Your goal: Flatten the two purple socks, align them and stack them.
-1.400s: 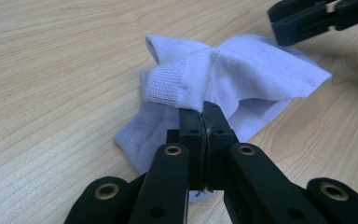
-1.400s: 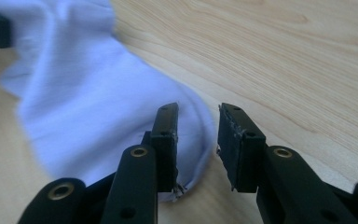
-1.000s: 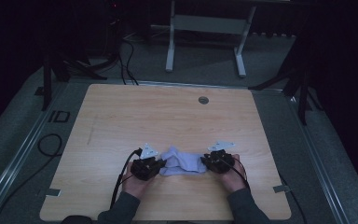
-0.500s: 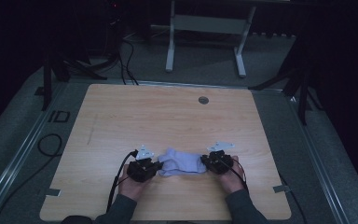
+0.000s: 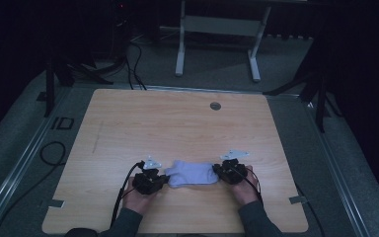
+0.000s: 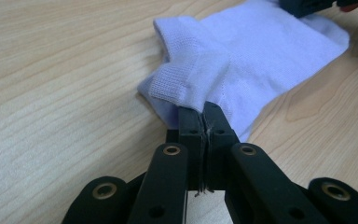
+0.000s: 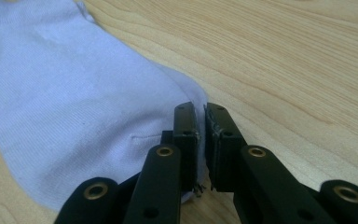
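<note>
Light wooden tabletop, dim room. Pale lilac sock lies flat near front edge, stretched between both grippers. Left gripper fingers pinch cuff end. Right gripper fingers almost closed at toe edge; grip uncertain. Likely step: flattening sock. Next move needs even outward pull or release.

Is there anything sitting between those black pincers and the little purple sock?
Nothing visible. The left gripper is shut on the sock at its cuff end, and the right gripper sits at its toe end on the bare table.
</note>
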